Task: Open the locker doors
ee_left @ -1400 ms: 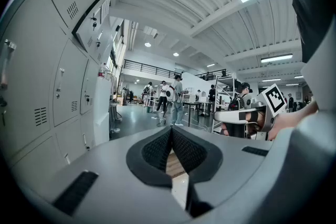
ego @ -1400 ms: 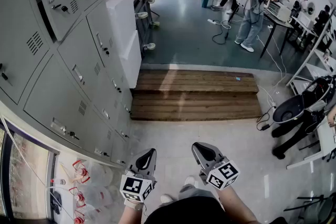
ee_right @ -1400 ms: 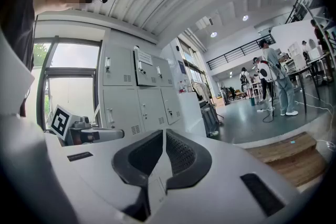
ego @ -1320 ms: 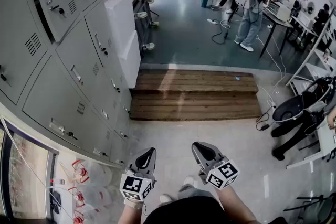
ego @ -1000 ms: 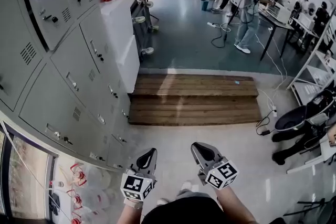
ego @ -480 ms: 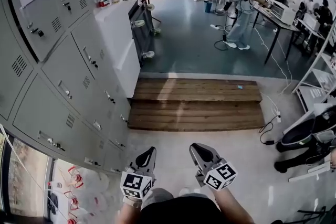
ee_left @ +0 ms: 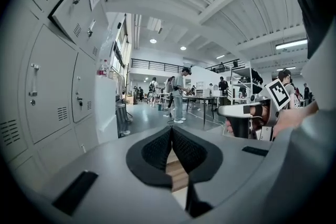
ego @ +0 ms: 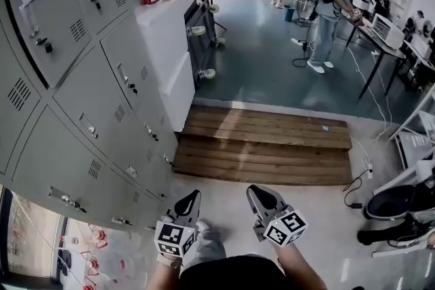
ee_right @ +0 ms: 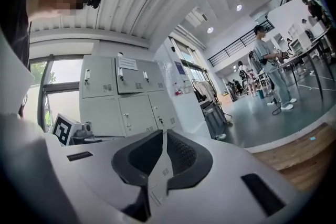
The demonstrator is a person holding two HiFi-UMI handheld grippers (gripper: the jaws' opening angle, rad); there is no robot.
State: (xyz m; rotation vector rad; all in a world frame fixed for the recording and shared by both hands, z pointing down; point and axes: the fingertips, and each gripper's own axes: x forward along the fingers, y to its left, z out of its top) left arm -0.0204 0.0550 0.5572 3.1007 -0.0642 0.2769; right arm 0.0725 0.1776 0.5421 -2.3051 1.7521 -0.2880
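Left tool (ego: 189,199), right tool (ego: 258,193): jaws together, empty. Locker doors (ego: 88,125) grey, vented, small latch handles.

The head view looks forward and steeply down from above, with the lockers (ego: 88,98) close at its left, the wooden platform (ego: 265,146) ahead, and the left gripper (ego: 191,197) and the right gripper (ego: 257,192) at its bottom edge. Each gripper view sits low on its own gripper and looks about level along the fingers into the hall, and each catches the other gripper at its side. All three views share the lockers and the platform.
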